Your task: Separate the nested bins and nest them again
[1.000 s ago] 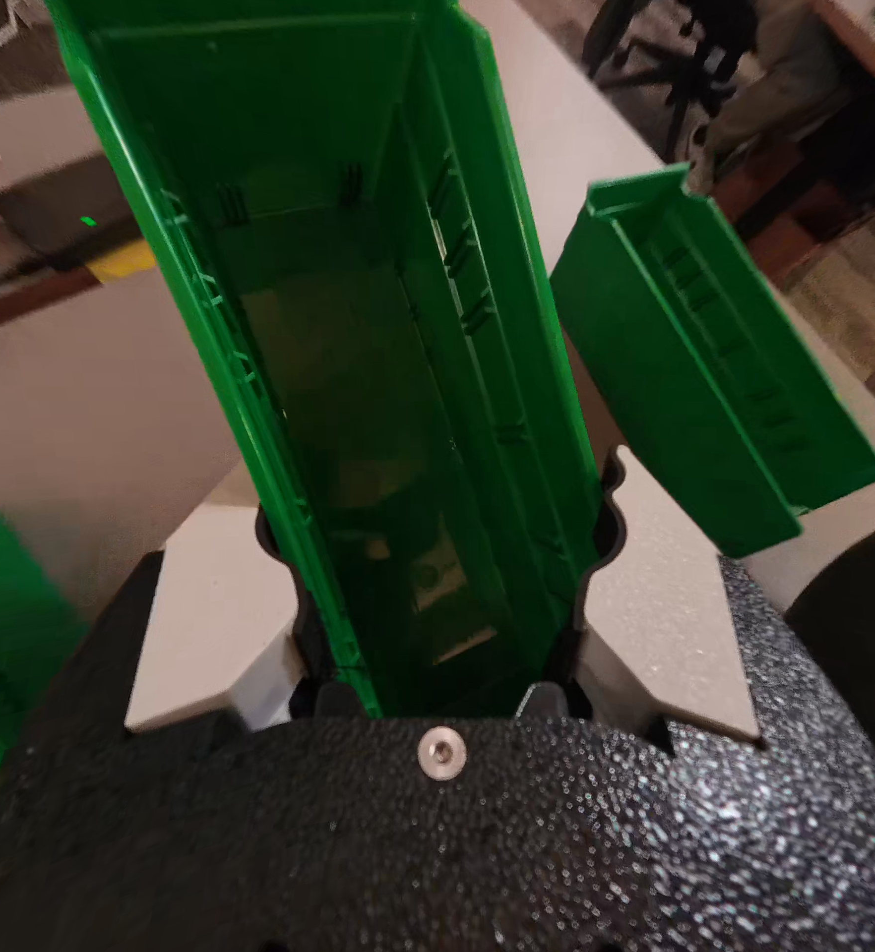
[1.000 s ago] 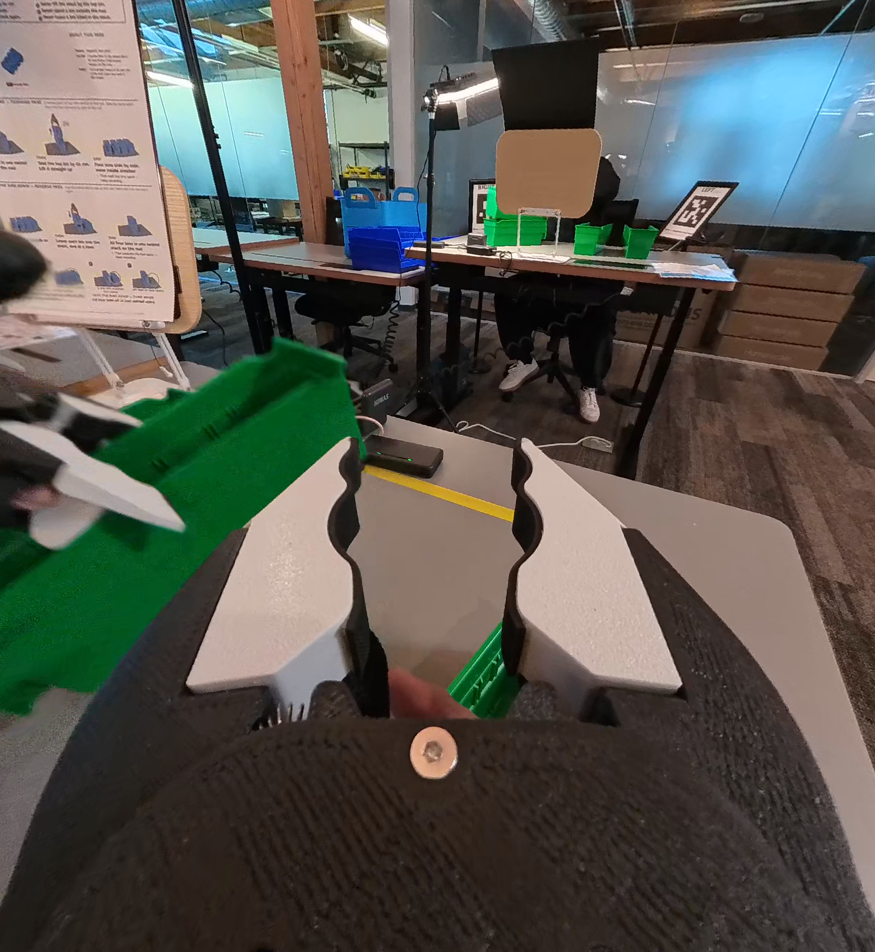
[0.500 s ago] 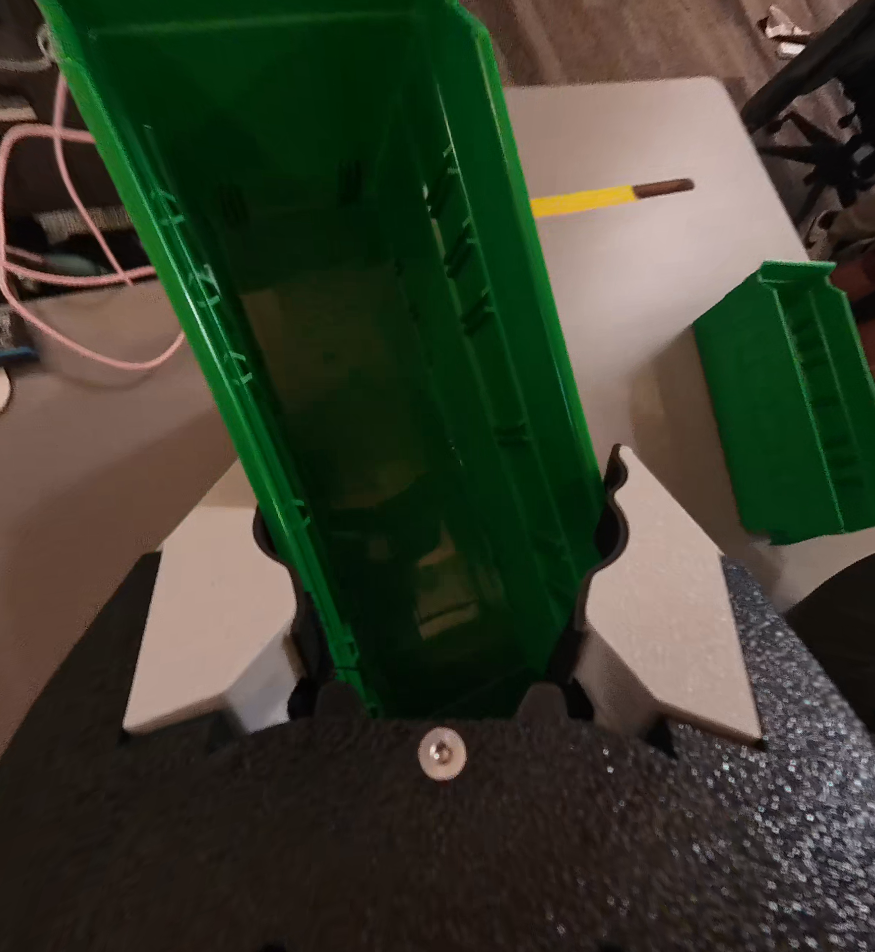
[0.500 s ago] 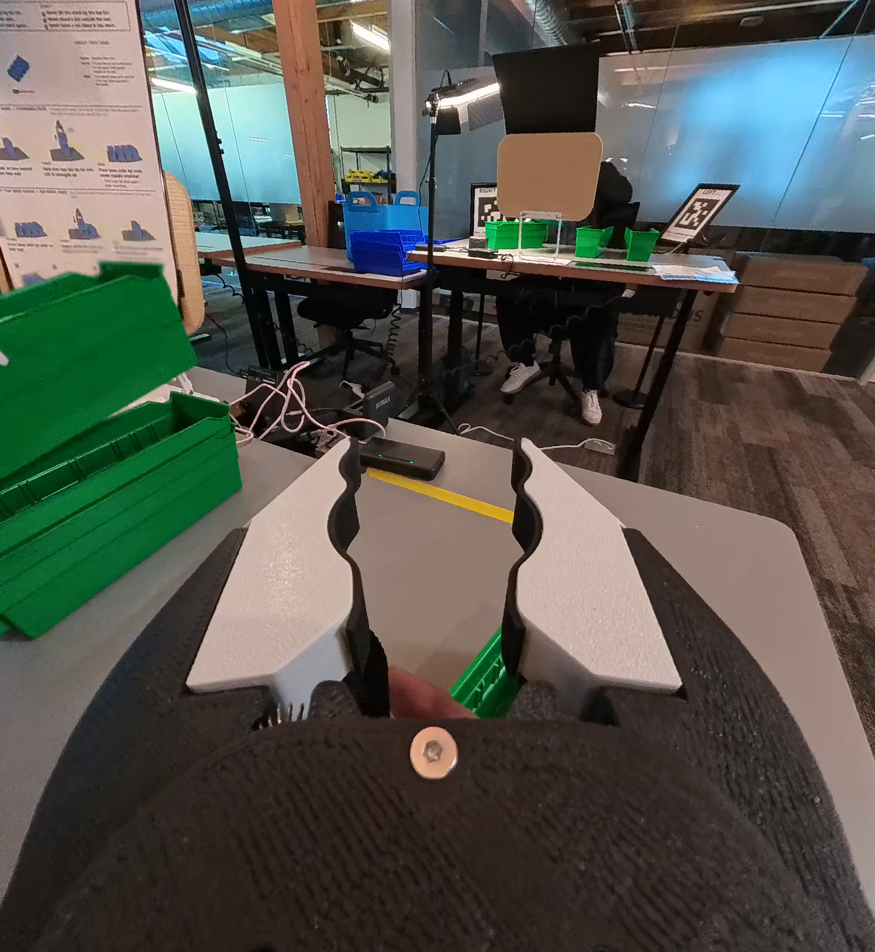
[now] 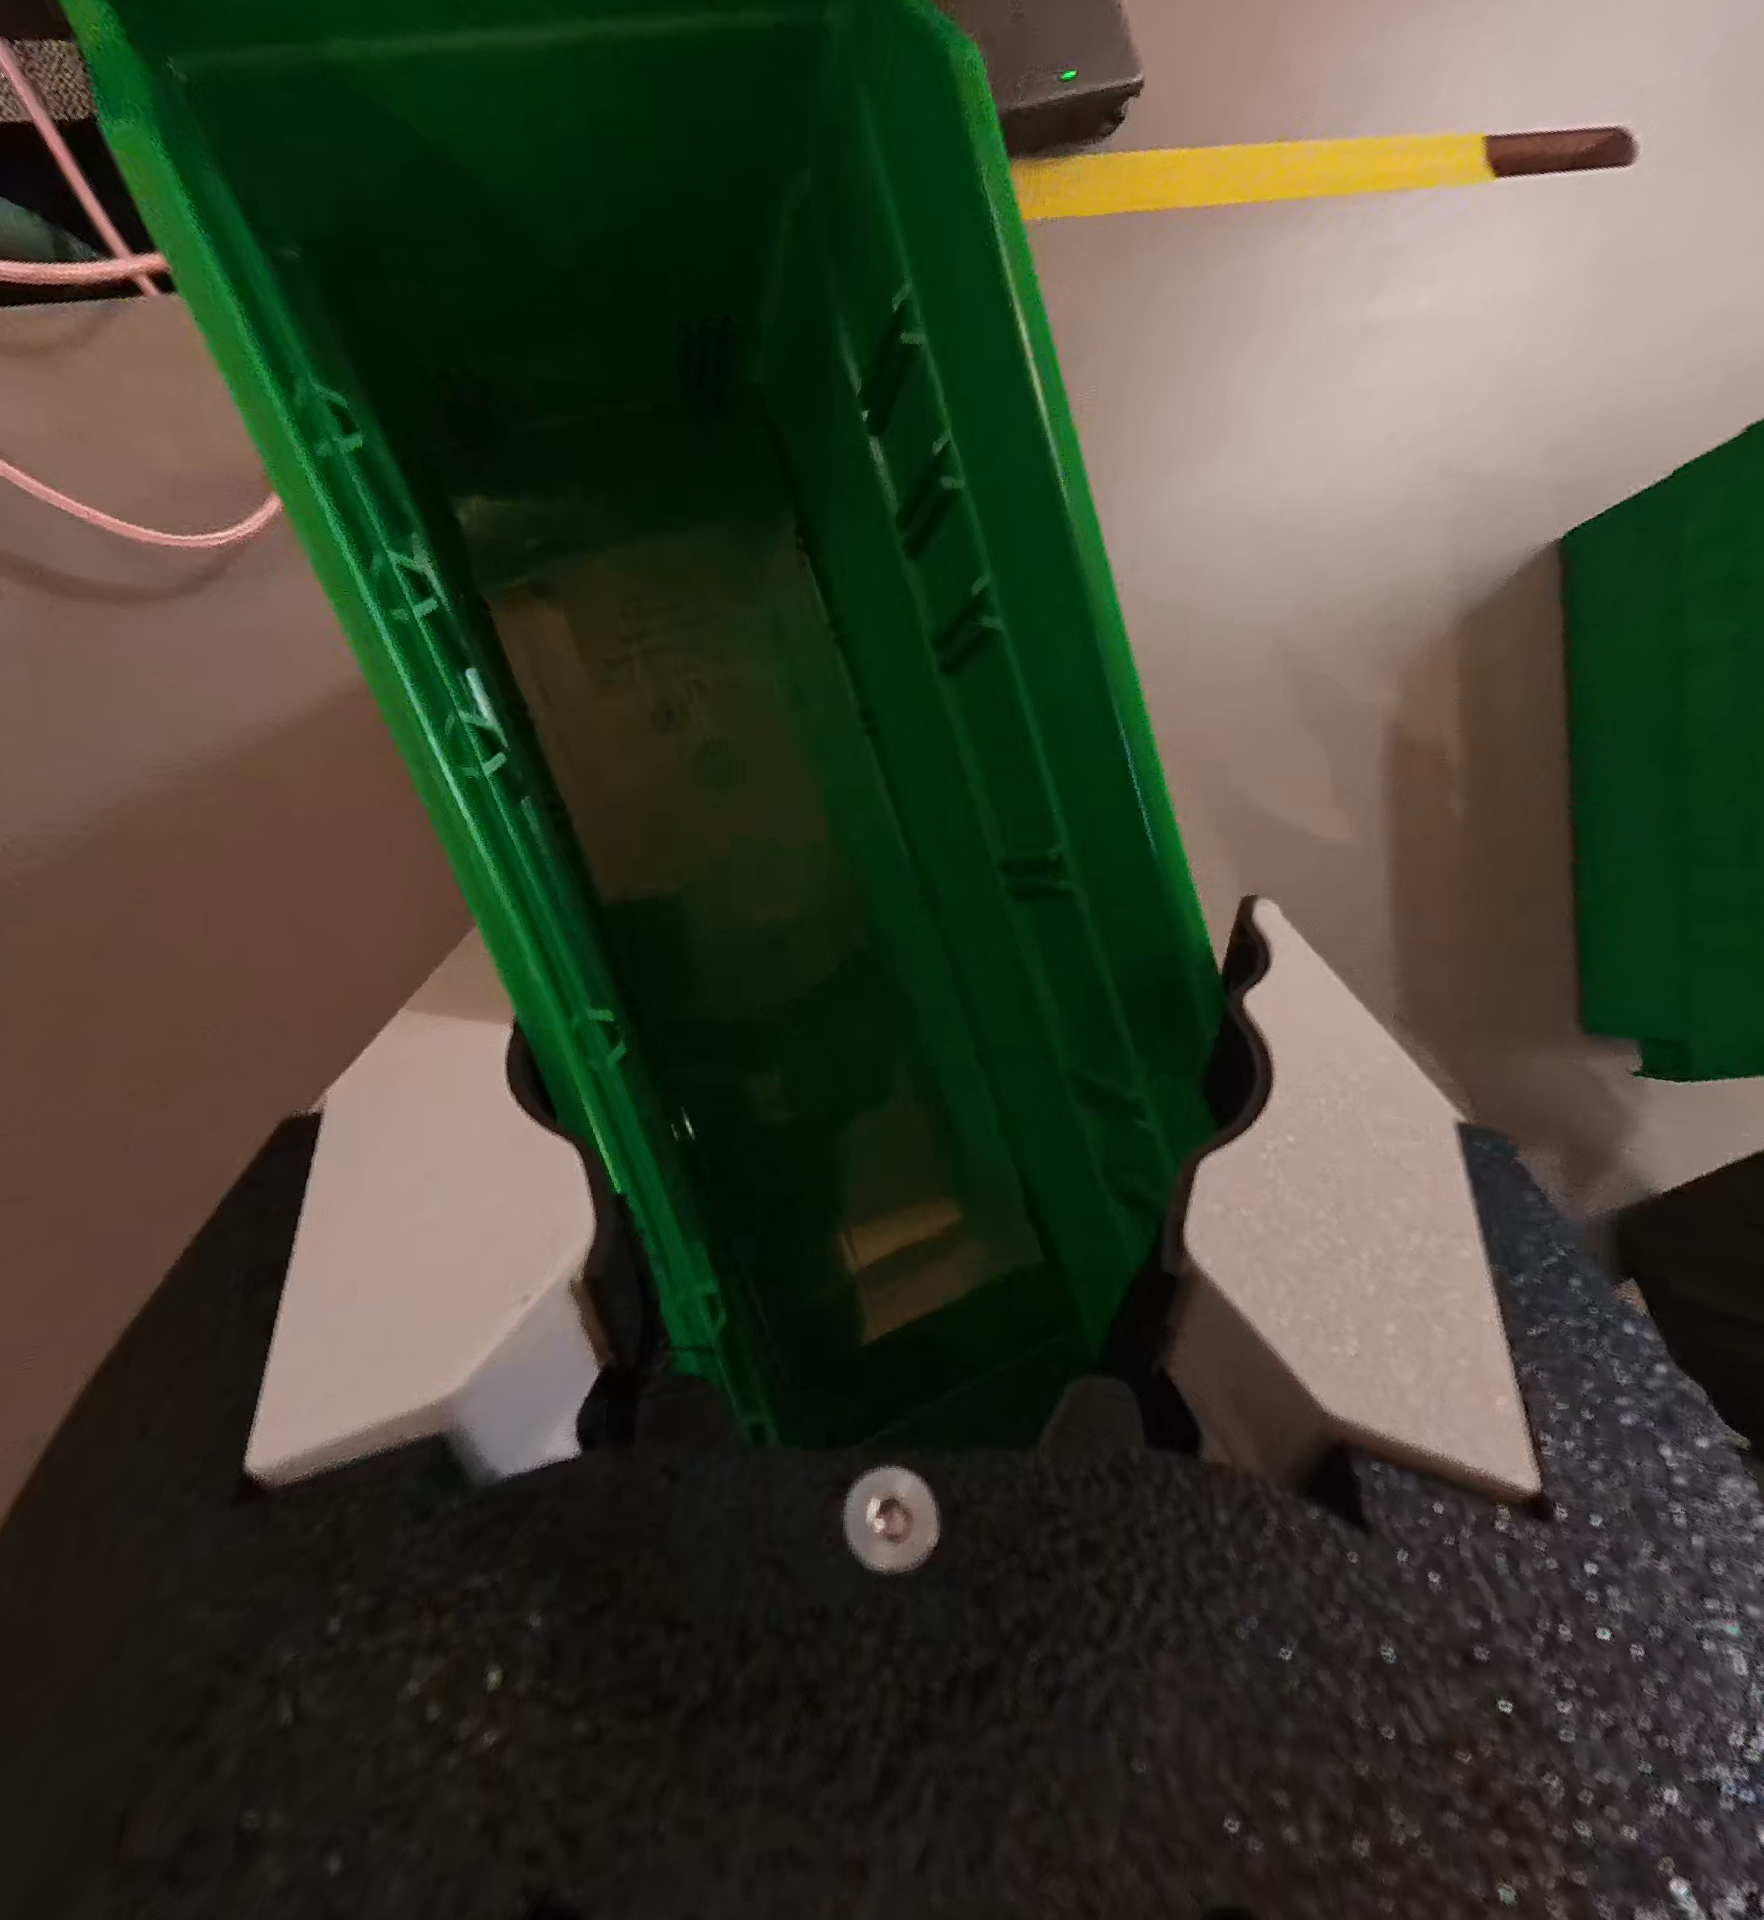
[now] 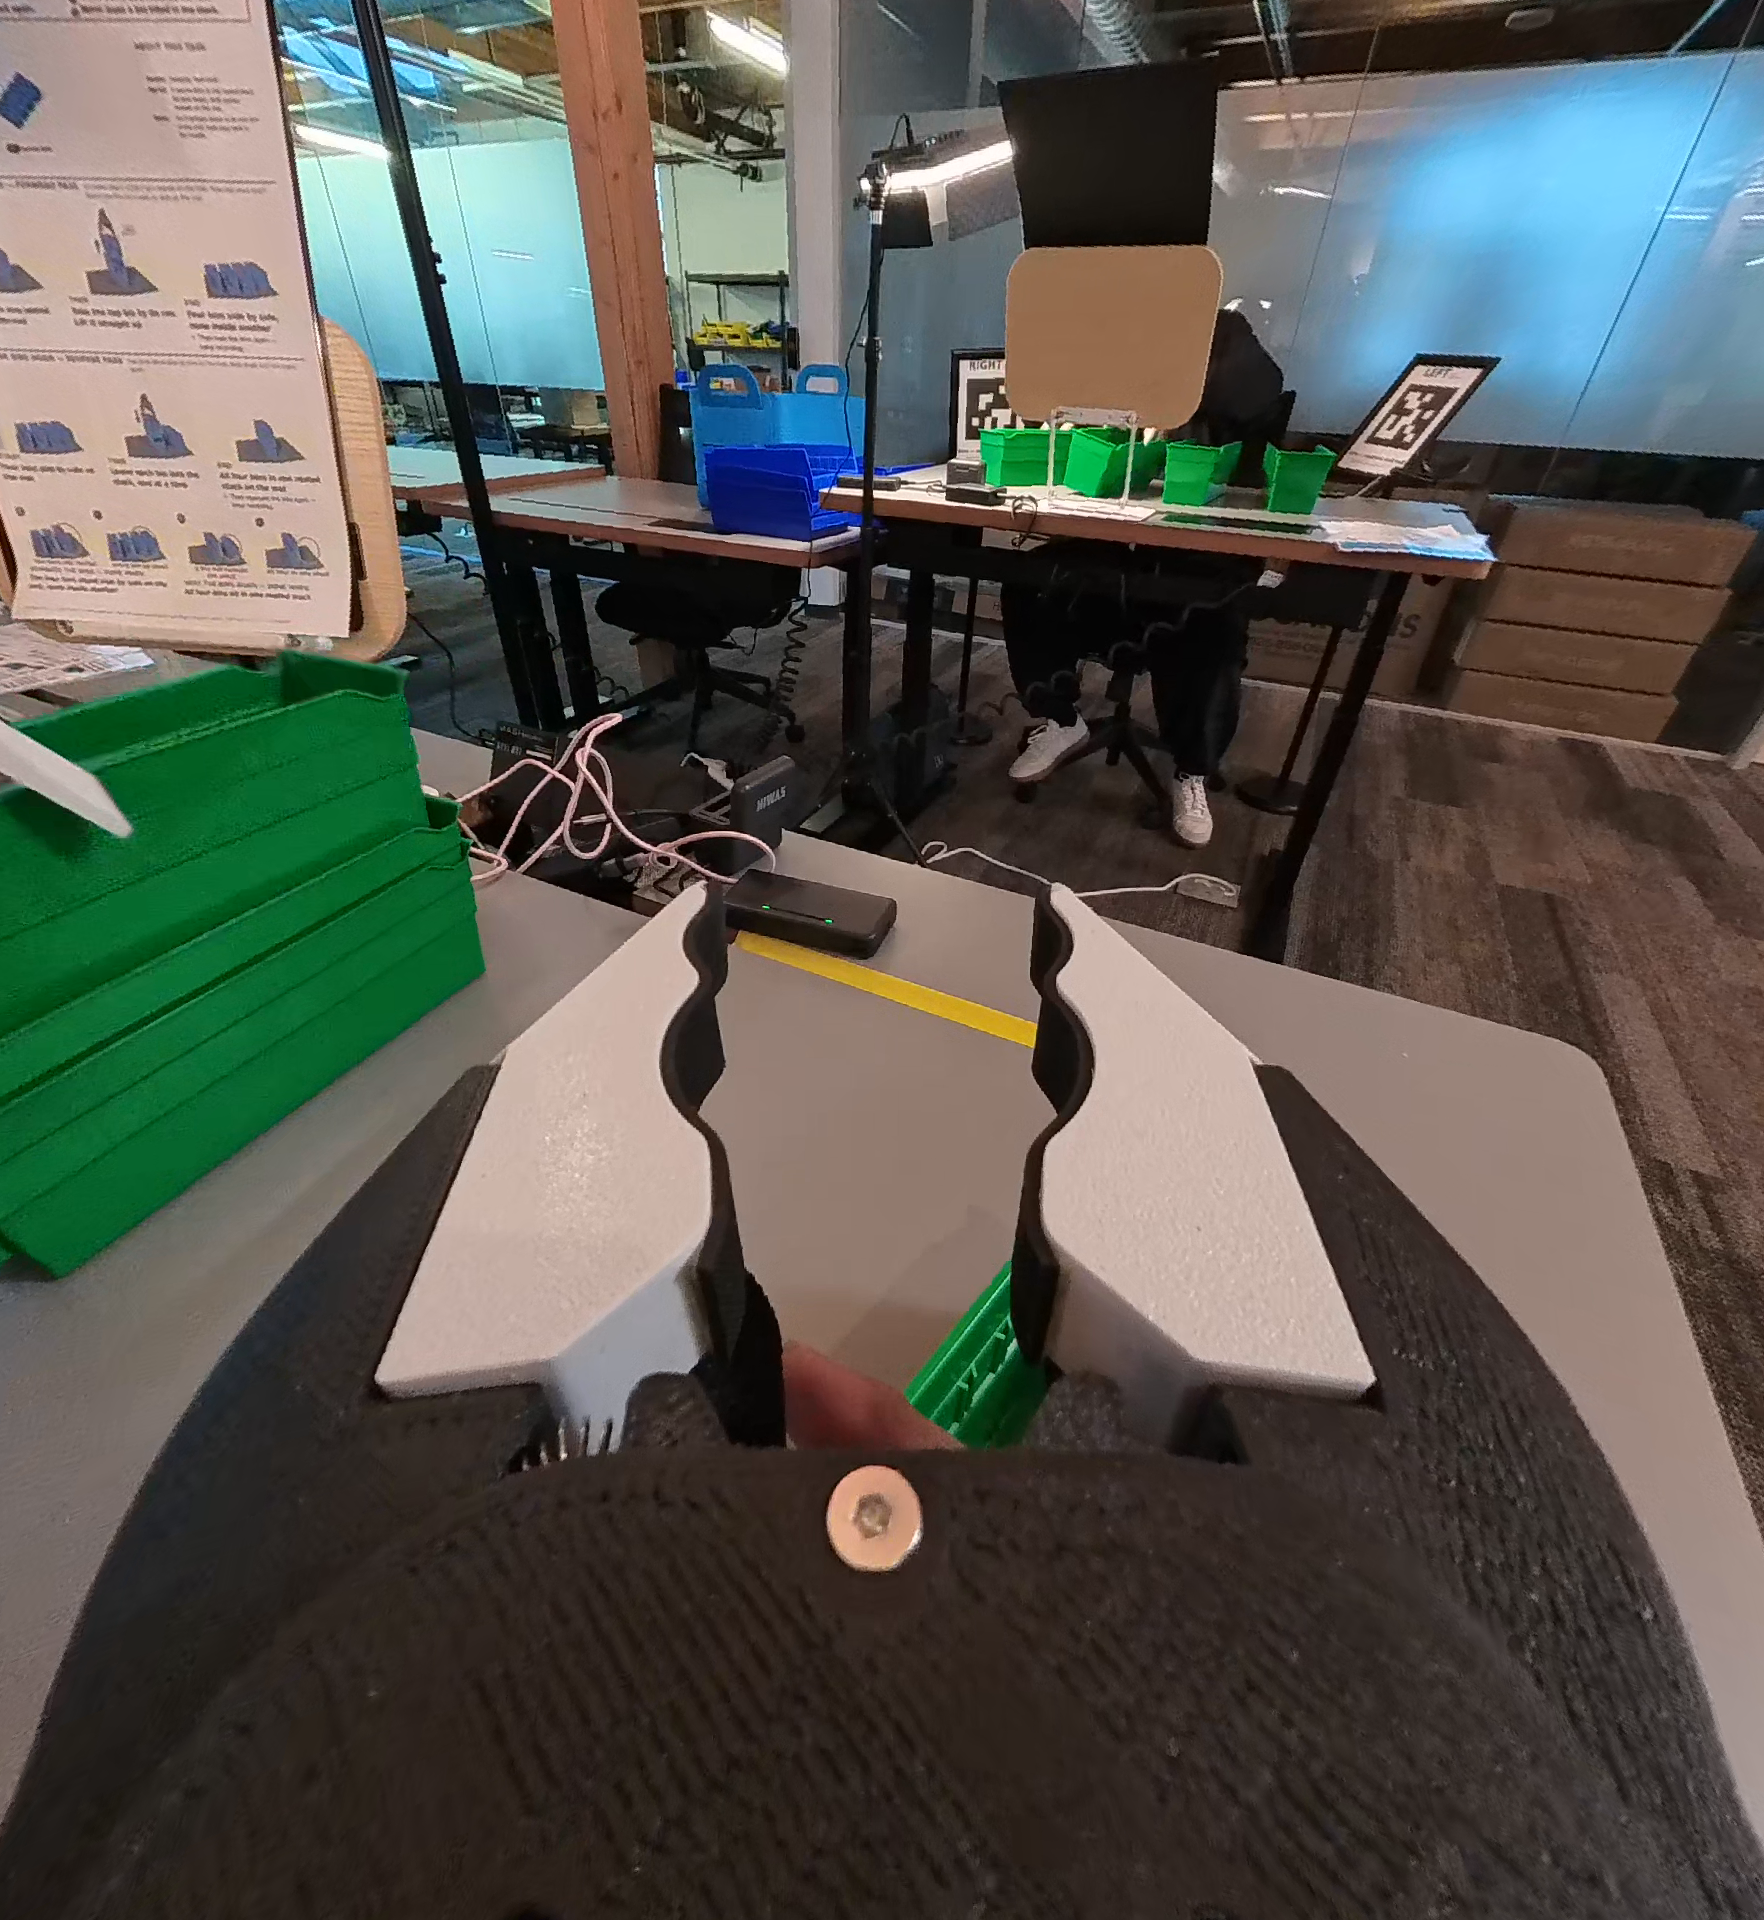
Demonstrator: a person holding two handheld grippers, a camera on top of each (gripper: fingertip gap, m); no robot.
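Note:
My left gripper (image 5: 878,1039) is shut on the near end of a long green bin (image 5: 649,520), which points away from the camera. In the right wrist view this held bin (image 6: 192,758) lies tilted on top of a stack of nested green bins (image 6: 213,1018) at the table's left, with one of the left gripper's fingers (image 6: 26,774) on it. I cannot tell whether it is fully seated. My right gripper (image 6: 873,935) is open and empty above the table. A separate green bin (image 5: 1709,748) lies on the table to the right; a corner of it (image 6: 971,1371) shows under the right gripper.
A black power bank (image 6: 810,914) and a yellow tape line (image 6: 888,987) lie at the grey table's (image 6: 1480,1195) far edge. Pink cables (image 6: 587,810) hang behind it. An instruction sheet (image 6: 130,312) stands at the back left. A person sits at a far desk.
My left gripper has carried its bin left and down onto the stack of bins. The separate bin has slid toward the right edge of the left wrist view. The right gripper has stayed put.

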